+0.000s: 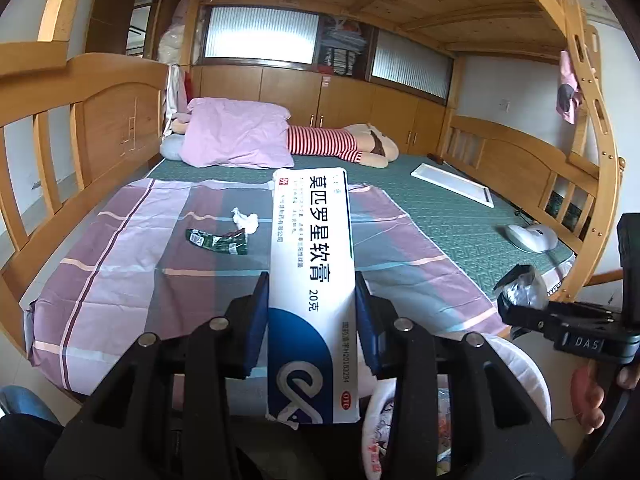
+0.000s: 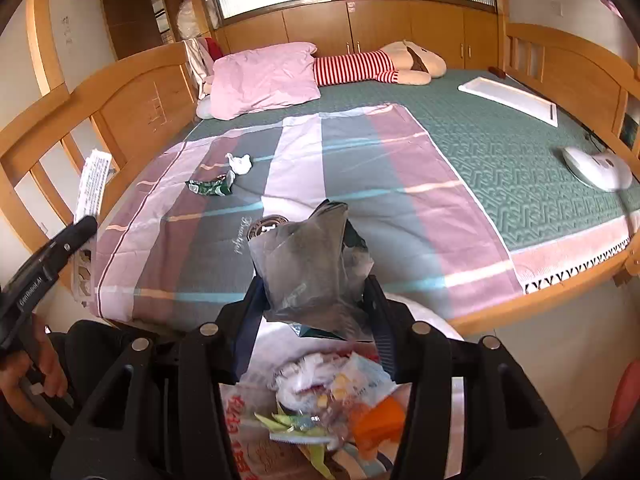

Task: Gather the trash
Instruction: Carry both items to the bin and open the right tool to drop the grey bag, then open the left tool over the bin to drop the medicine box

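right now the white and blue ointment box [image 1: 310, 280] stands lengthwise between the fingers of the left gripper [image 1: 311, 312], clamped on both long sides, its far end pointing toward twelve o'clock over the bed. from the right wrist view the same box [image 2: 93, 184] shows at nine o'clock, sticking up from the left gripper [image 2: 82, 224] near the wooden bed rail [image 2: 48, 120].

the right gripper [image 2: 316, 300] is closed on a crumpled grey plastic wrapper [image 2: 308, 264], which bulges up out of the jaws. in the left wrist view that right gripper [image 1: 510, 304] sits at three o'clock with the shiny wrapper [image 1: 520, 290] pinched at its tip.

below the right gripper, at six o'clock, a trash bag [image 2: 432, 320] with a white rim lies open, holding mixed scraps: tissue, yellow-green wrappers, an orange piece. the left wrist view shows the bag [image 1: 524, 372] just under and to the right of the box.

on the striped purple-grey sheet [image 1: 120, 272] two bits of trash remain at about eleven o'clock: a green crushed wrapper [image 1: 218, 240] and, just beyond it, a white crumpled tissue [image 1: 245, 220], nearly touching.

farther out, a pink pillow [image 1: 236, 132] and a plush toy in red stripes [image 1: 340, 144] lie at the head of the green mat [image 1: 440, 208]. a white board [image 1: 456, 184] and a white rounded device [image 1: 530, 236] rest toward two o'clock.
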Demonstrator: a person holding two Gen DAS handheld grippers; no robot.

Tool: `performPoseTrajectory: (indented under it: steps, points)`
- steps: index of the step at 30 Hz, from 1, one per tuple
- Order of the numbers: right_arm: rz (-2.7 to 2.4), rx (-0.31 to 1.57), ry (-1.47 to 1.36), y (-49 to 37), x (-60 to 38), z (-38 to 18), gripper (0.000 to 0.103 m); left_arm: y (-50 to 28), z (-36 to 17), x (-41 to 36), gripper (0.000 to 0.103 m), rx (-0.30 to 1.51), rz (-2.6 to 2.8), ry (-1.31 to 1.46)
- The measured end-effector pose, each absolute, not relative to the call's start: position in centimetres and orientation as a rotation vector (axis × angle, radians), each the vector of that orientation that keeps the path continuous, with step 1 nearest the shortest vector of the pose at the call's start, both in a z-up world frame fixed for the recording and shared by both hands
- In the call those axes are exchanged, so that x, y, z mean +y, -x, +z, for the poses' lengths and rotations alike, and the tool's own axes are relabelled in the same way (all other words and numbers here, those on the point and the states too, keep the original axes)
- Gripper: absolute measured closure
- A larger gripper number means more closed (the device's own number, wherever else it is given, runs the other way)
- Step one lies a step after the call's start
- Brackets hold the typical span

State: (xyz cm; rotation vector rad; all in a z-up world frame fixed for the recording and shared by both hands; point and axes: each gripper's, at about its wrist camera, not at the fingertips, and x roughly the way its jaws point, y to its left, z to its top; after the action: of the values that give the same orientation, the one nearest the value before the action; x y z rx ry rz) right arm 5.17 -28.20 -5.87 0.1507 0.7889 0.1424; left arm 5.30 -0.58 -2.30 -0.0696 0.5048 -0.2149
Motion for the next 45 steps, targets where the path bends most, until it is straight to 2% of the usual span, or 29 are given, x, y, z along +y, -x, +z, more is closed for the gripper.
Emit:
performPoseTrajectory:
  steps: [6, 14, 25, 28, 30, 32, 39, 45]
  points:
    - [0.164, 0.838, -0.187, -4.5, -28.5, -7.5, 0.053, -4.7, -3.1, -1.7, 0.063, 0.53, -0.24, 0.076]
    - [0.111, 1.04, -0.142, -3.6, -28.5, -14.0, 0.052, -5.0, -5.2, -3.2, 0.063, 0.604, -0.3, 0.064]
    - [0.085, 1.075, -0.089, -2.8, -29.3, -14.8, 0.051, -4.2, -7.3, -6.3, 0.063, 0.65, -0.363, -0.006]
    - [0.08, 1.086, -0.078, -2.9, -29.7, -14.5, 0.042, -3.8, -7.9, -7.2, 0.063, 0.667, -0.388, -0.026]
    - [0.072, 1.052, -0.071, -2.8, -30.2, -13.3, 0.034, -3.8, -8.3, -7.5, 0.063, 0.681, -0.399, -0.03]
    - [0.049, 0.992, -0.084, -2.6, -31.0, -11.4, 0.03, -3.9, -8.8, -7.6, 0.063, 0.698, -0.409, -0.025]
    - [-0.042, 0.748, -0.159, -1.6, -33.5, -5.7, 0.028, -4.0, -10.7, -9.5, 0.063, 0.771, -0.574, -0.023]
    - [-0.025, 0.673, -0.206, -2.1, -33.4, -4.0, 0.028, -4.5, -14.1, -13.1, 0.06, 0.861, -0.751, -0.063]
